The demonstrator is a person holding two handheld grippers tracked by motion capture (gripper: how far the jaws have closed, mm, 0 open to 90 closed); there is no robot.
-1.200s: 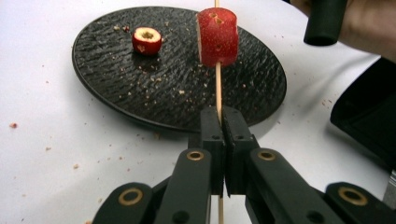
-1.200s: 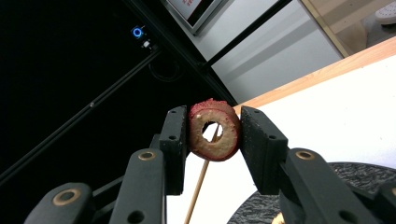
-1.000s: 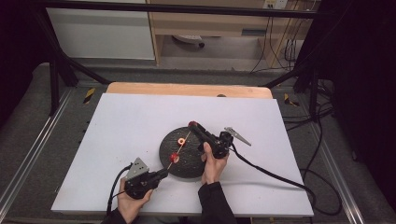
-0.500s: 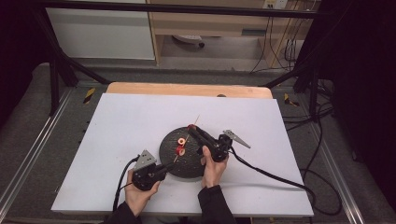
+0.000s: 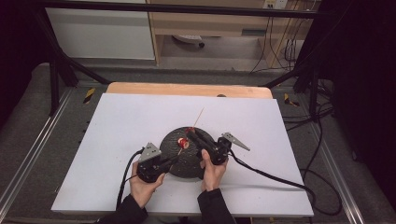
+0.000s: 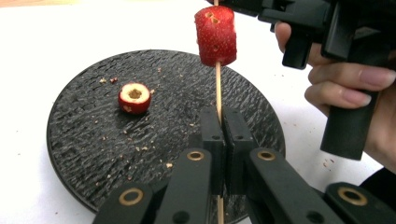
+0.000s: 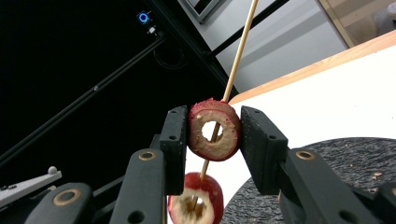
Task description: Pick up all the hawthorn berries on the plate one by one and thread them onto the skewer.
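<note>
1. The counter [image 5: 116, 140] is one white surface, and on it sits one round black plate [image 5: 175, 161], just ahead of the person's two hands.
2. There are two tongs. The left tongs [image 6: 223, 135] are pressed fully together on the near end of the skewer [image 6: 217, 88]. The right tongs [image 7: 212, 135] are clamped on a hollow red fruit ring [image 7: 214, 135], which the skewer passes through.
3. There is one skewer. Its long axis runs from the left tongs at the near left, up and away over the plate to a free tip at the far right in the high view [image 5: 198, 117]. This is the line the next move turns on: by my judgement, the held ring has to travel along the stick toward the left tongs, so the right hand [image 5: 212, 170] is the one to move.
4. I count three red fruit pieces: the ring in the right tongs, a second piece already threaded on the skewer [image 7: 196, 200] just below the ring, between it and the left tongs, and one cored piece [image 6: 134, 98] lying loose on the plate, well left of the skewer in the left gripper view.
5. Small crumbs [image 6: 140, 149] are scattered over the plate, too many to count.
</note>
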